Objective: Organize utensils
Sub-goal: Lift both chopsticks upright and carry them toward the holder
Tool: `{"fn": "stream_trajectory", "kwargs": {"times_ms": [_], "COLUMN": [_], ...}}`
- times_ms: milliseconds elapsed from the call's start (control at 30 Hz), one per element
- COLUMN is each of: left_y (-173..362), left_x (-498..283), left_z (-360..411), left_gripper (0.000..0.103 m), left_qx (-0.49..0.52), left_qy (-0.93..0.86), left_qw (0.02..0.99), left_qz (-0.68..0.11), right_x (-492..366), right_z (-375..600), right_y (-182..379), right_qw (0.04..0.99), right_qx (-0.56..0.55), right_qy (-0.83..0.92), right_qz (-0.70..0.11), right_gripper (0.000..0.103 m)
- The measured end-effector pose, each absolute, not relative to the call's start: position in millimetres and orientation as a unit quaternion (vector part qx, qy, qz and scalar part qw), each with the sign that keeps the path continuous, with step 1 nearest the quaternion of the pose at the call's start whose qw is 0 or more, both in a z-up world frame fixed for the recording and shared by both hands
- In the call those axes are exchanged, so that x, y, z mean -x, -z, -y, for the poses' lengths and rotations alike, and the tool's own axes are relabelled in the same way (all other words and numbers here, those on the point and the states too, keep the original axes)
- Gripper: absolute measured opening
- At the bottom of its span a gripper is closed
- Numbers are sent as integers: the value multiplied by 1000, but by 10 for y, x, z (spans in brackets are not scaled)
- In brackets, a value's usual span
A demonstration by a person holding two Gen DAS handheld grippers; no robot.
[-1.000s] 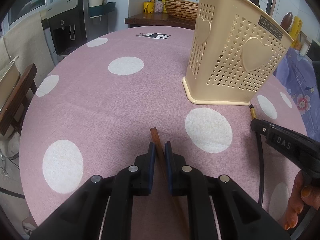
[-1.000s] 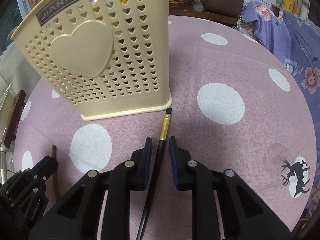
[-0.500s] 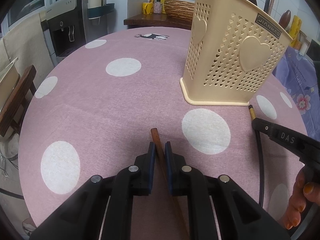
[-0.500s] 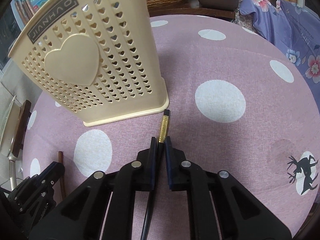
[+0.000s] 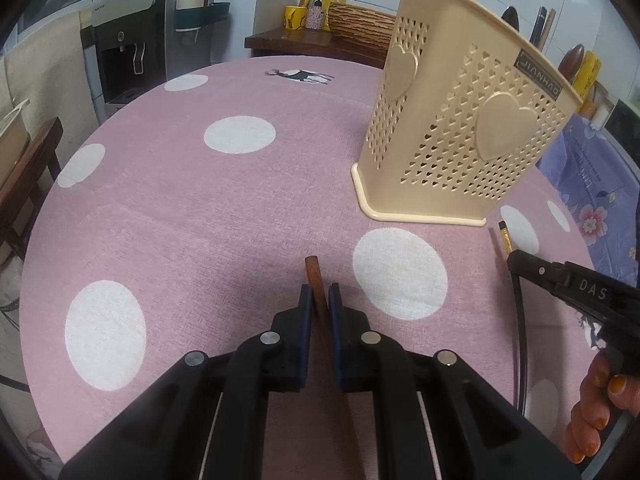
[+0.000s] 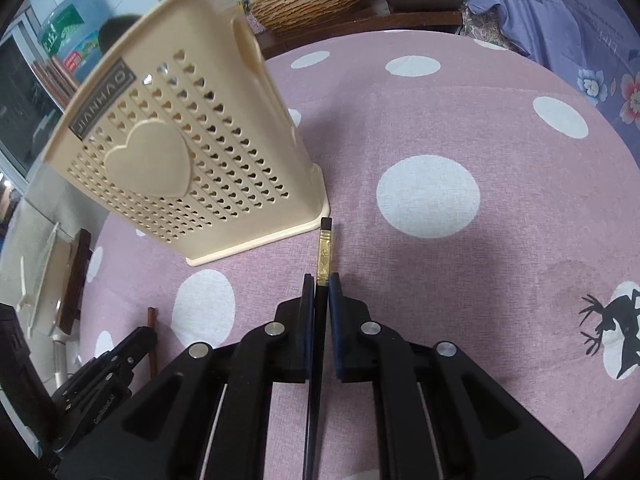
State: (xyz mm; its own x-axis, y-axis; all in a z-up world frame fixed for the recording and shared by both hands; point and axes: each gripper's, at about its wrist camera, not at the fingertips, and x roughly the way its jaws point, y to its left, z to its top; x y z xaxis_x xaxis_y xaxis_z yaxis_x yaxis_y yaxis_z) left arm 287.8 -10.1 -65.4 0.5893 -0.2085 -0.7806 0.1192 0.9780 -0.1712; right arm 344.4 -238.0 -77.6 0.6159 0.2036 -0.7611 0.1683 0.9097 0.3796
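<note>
- Your left gripper (image 5: 319,298) is clamping a brown wooden chopstick (image 5: 313,276); both blue-edged pads are pressing its sides, and its blunt end is sticking out just past the fingertips.
- Your right gripper (image 6: 321,286) is closing its fingers tight on a black chopstick with a gold band (image 6: 325,249); the pads are sitting just behind the band.
- The black chopstick's far tip is lying just beside the near right corner of the cream perforated plastic utensil holder with raised hearts (image 6: 168,168); whether the two are touching cannot be told.
- The holder is standing upright on the round table under a pink cloth with white polka dots (image 5: 208,216), far and right of your left gripper, far and left of your right one.
- The brown chopstick is sitting well apart from the holder, with a white dot of the cloth between them.
- In the left wrist view, the right gripper is entering from the right edge, with your fingers (image 5: 596,400) wrapping its handle.
- In the right wrist view, the left gripper is showing at the near left, the brown chopstick projecting beyond it.
</note>
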Motion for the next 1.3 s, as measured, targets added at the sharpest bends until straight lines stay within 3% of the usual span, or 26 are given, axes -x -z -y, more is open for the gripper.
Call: {"fn": "stream_trajectory", "kwargs": {"times_ms": [333, 800, 1300], "left_y": [224, -571, -755], "left_x": [-2711, -2210, -2133], "left_z": [-13, -233, -304], "left_gripper": [9, 8, 8], "left_qx": [78, 96, 116], "left_qy": [113, 146, 172], "left_qw": [912, 944, 944], "left_qz": [-385, -279, -256], "right_x": [-3082, -2403, -2258], "right_z": [2619, 2724, 2550], "right_y": [397, -416, -719], "right_qw": [888, 930, 946], "right_qx": [-256, -210, -161], "right_qy": [-65, -119, -137], "right_qz": [-377, -277, -246], "right_gripper": [8, 8, 8]}}
